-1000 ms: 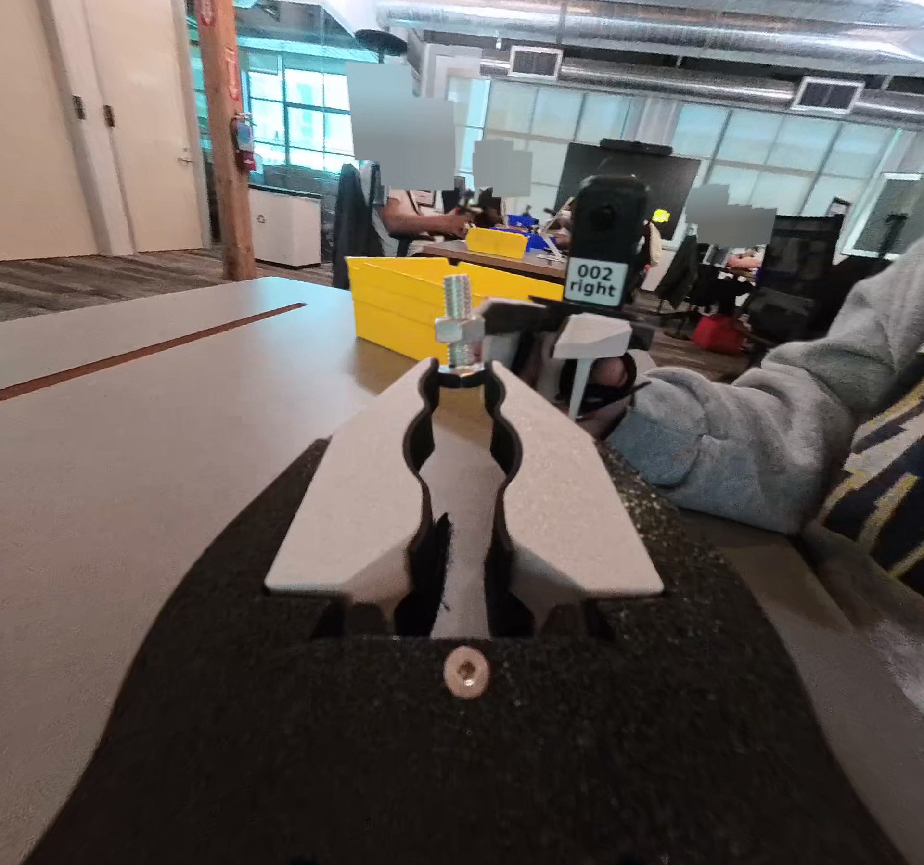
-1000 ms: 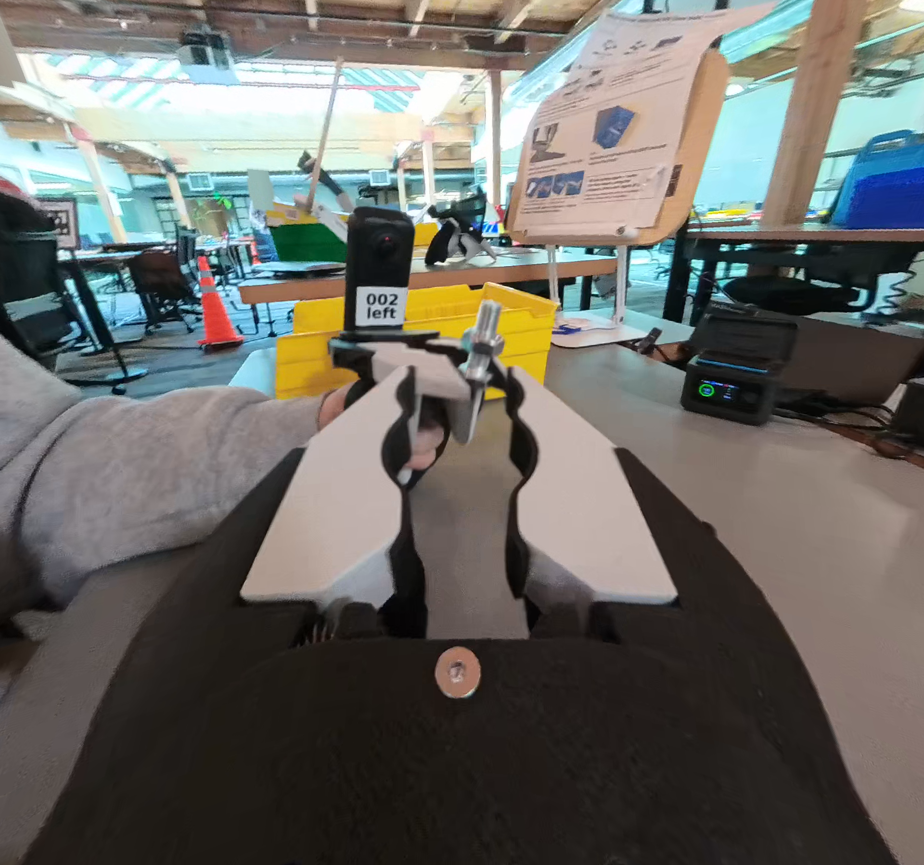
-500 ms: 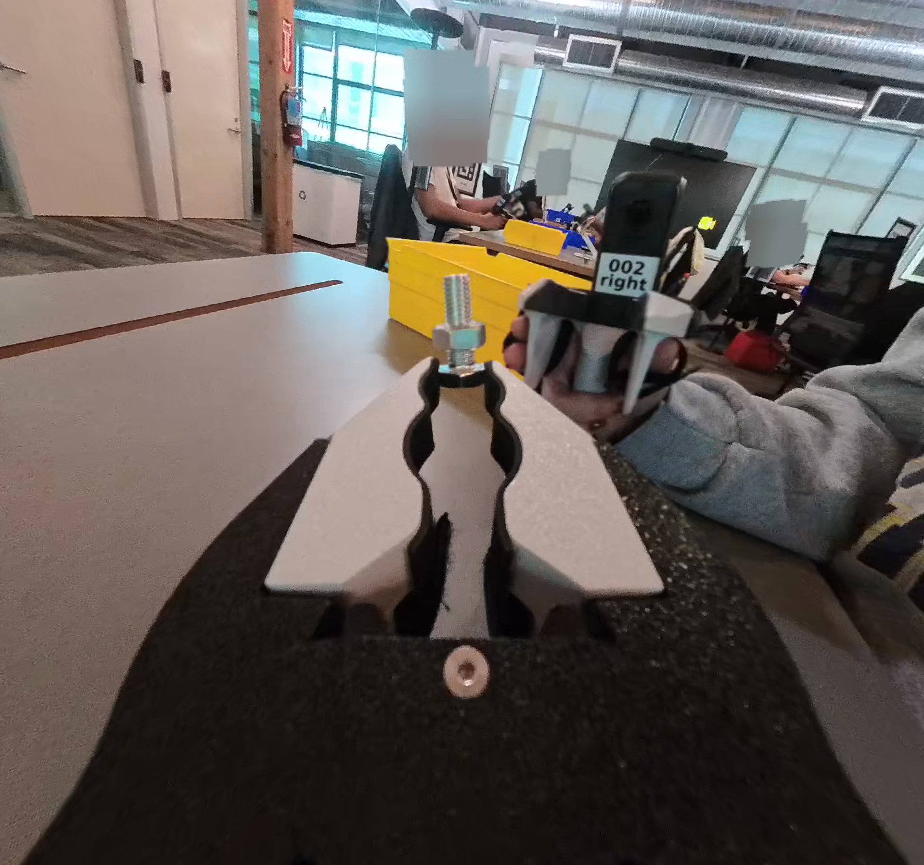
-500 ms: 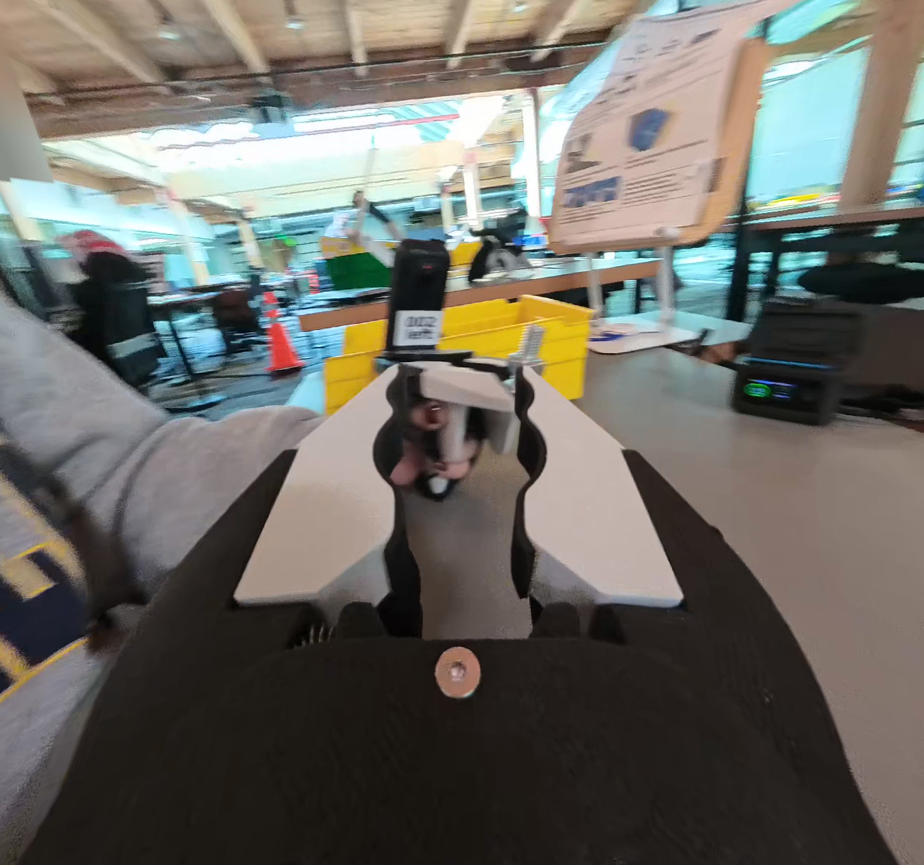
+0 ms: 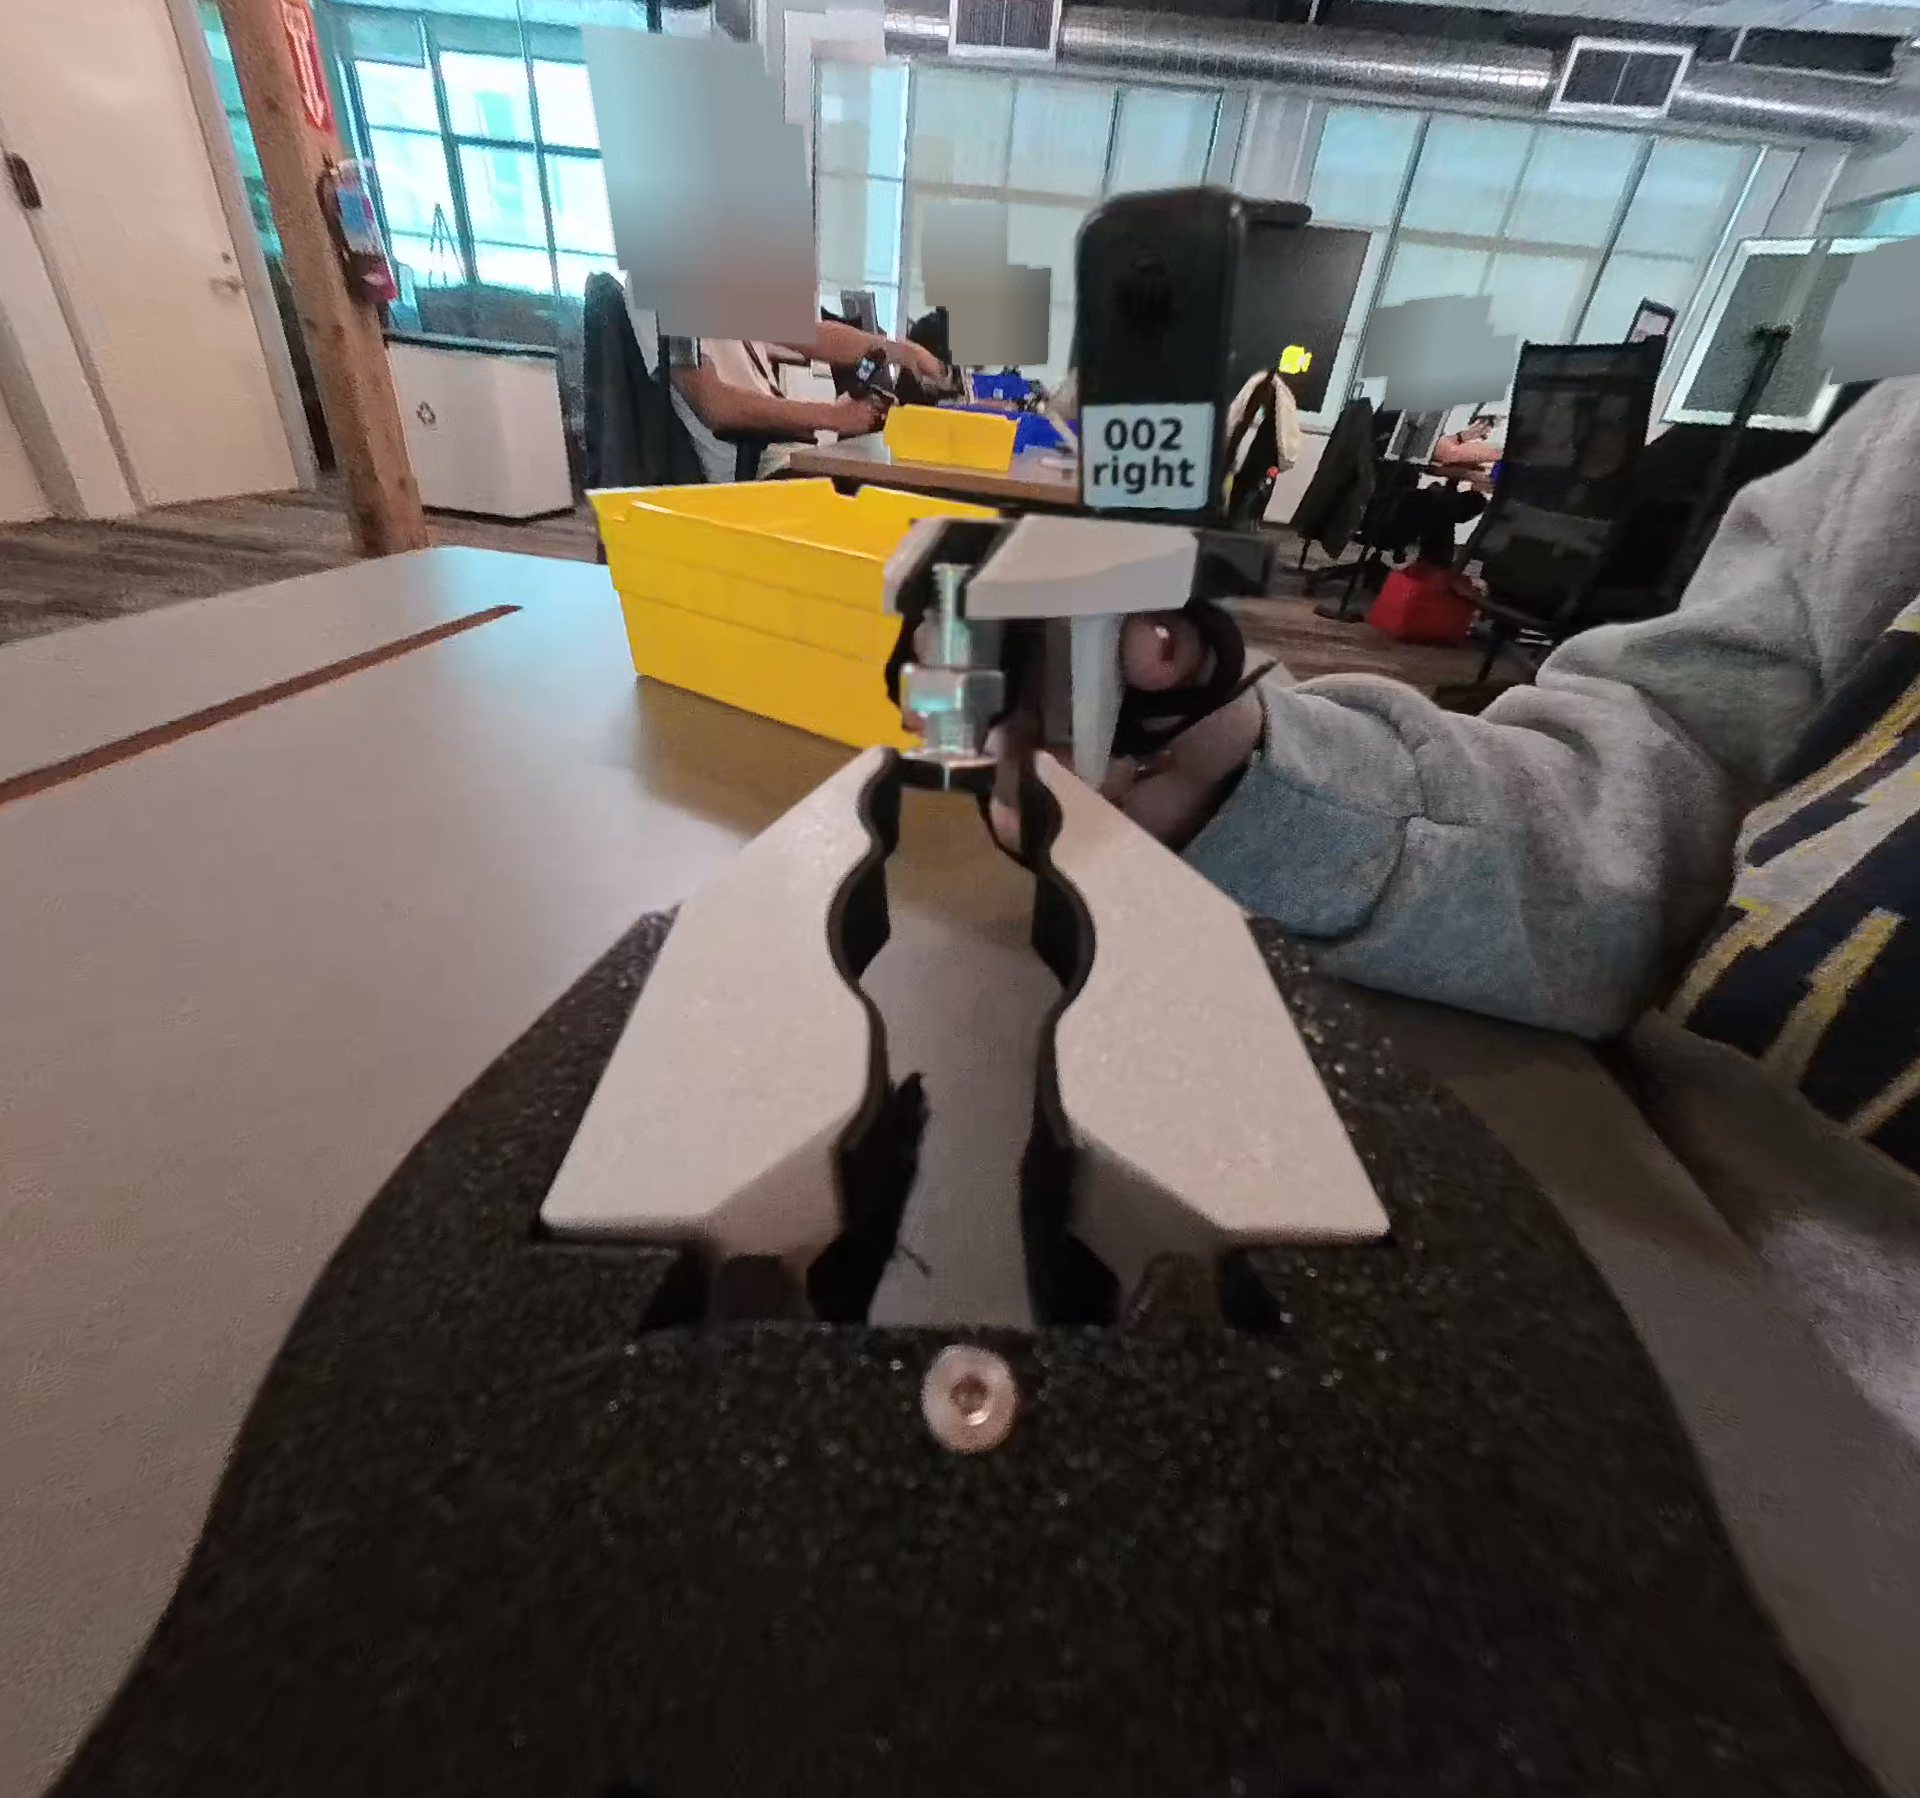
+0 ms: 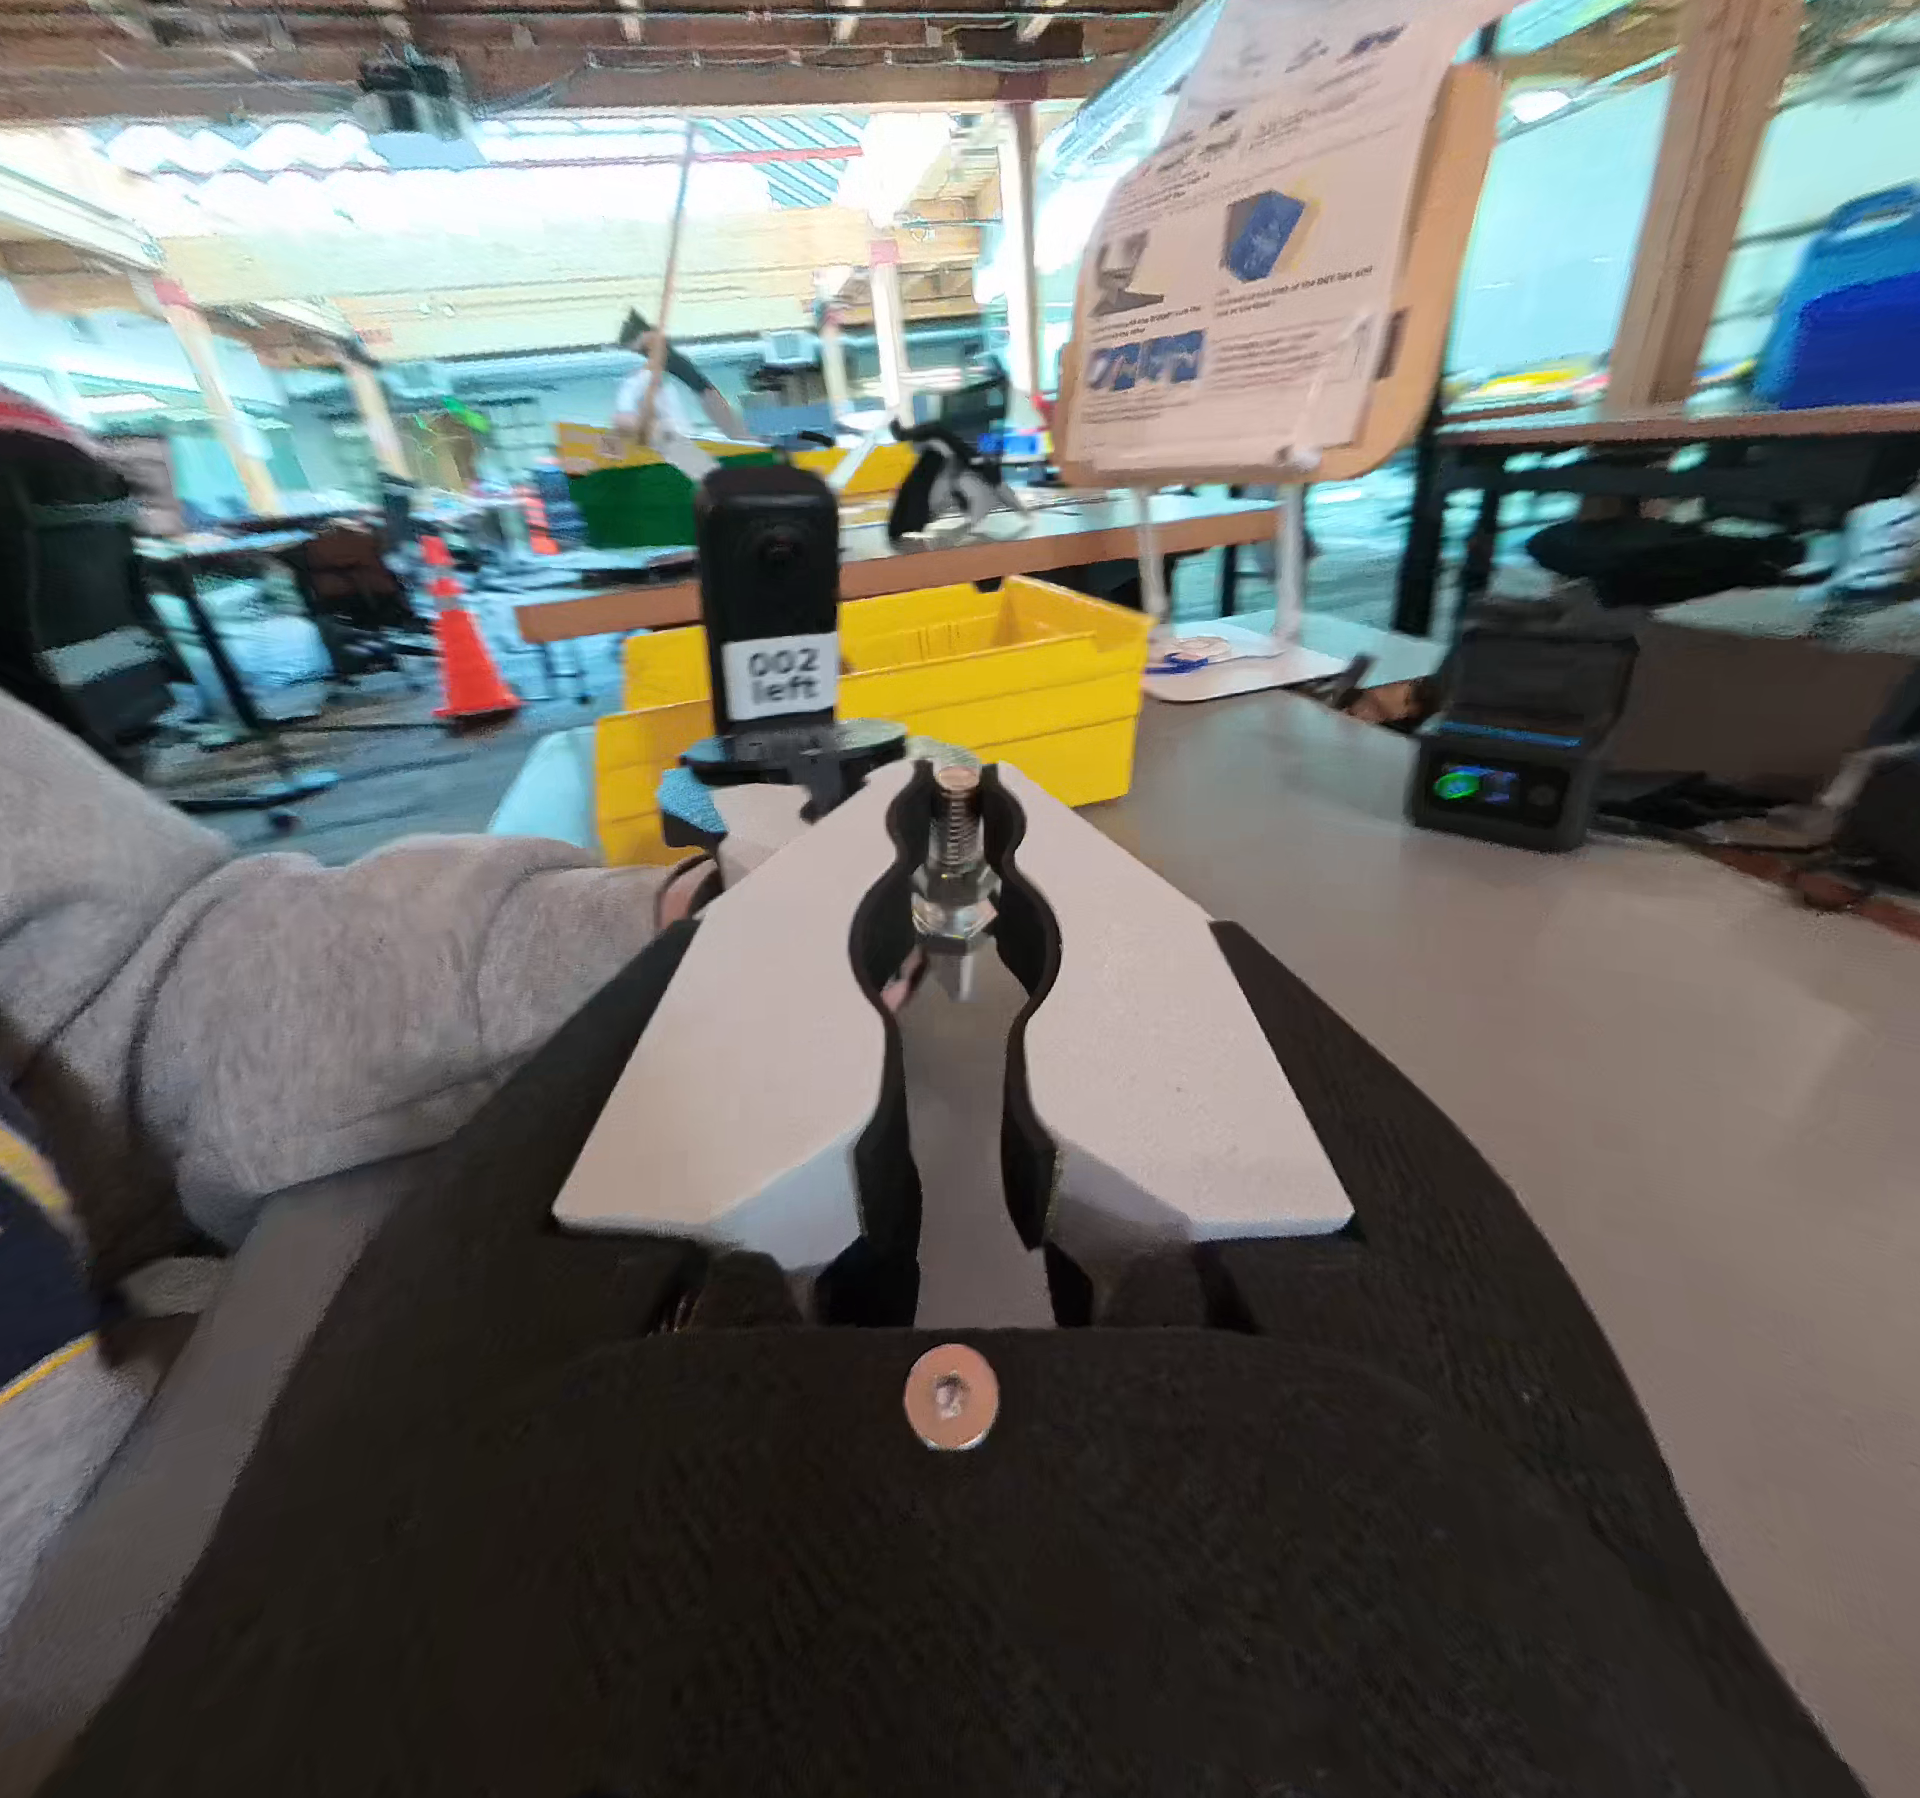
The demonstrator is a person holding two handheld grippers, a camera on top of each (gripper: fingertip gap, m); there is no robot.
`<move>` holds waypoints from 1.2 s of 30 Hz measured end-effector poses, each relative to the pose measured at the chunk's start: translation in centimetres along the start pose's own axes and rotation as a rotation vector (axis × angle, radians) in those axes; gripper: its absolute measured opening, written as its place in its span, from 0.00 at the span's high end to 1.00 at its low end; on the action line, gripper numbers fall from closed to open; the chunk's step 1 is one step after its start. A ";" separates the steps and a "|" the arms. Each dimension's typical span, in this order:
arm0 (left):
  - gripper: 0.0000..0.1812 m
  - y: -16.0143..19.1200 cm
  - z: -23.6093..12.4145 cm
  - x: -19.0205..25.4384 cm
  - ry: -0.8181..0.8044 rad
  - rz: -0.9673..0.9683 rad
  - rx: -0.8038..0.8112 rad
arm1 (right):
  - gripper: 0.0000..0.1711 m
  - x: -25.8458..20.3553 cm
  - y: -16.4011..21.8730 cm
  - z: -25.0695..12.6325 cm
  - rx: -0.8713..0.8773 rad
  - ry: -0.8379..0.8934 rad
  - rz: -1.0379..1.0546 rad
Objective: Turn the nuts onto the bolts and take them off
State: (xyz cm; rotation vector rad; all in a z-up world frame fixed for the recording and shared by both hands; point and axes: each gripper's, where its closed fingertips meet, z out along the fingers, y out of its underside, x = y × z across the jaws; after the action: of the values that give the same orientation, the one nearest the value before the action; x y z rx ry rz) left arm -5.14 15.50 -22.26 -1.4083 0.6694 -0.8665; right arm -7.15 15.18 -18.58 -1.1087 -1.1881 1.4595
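Observation:
A silver bolt (image 5: 940, 605) stands upright with a silver nut (image 5: 951, 694) partway down its thread. My left gripper (image 5: 954, 782) is shut on the bolt's head and holds it just above the grey table (image 5: 312, 917). My right gripper (image 6: 951, 780) reaches in from the opposite side. Its fingers flank the top of the bolt (image 6: 951, 829), with the nut (image 6: 951, 901) seen lower in the gap between them. The jaws stand narrow. I cannot tell whether they press on the bolt or the nut.
A yellow bin (image 5: 748, 585) stands on the table just behind the bolt. A black device with a small screen (image 6: 1507, 772) and a poster on a stand (image 6: 1247, 273) are at the far right. Grey sleeves (image 5: 1507, 813) rest at the table's near side. Both grippers' tips are close together, under 4 cm apart.
My right gripper had drawn back from the bolt and turned. It has now come back level over the bolt's top with its jaws narrower. My left gripper keeps hold of the bolt head.

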 end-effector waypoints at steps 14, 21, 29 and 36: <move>0.70 -2.0 -3.1 -5.4 -0.400 0.086 0.069 | 0.96 12.5 -0.7 -30.6 -0.835 1.083 0.160; 0.68 -1.5 -3.0 -5.9 -0.410 0.050 0.049 | 0.95 13.9 7.1 -33.4 -1.262 0.944 0.440; 0.62 -1.6 -4.0 -7.4 -0.513 0.039 0.064 | 0.86 15.4 -3.4 -27.4 -0.680 1.152 0.089; 0.98 -5.1 -8.9 -8.2 -0.807 0.282 0.162 | 1.00 5.9 -7.7 -6.5 -0.059 0.528 -0.144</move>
State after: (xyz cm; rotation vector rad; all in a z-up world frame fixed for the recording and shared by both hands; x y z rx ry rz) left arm -17.61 17.61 -18.68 -1.3294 0.1593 -0.0861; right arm -0.94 22.82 -12.34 -1.3167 -0.9135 0.9430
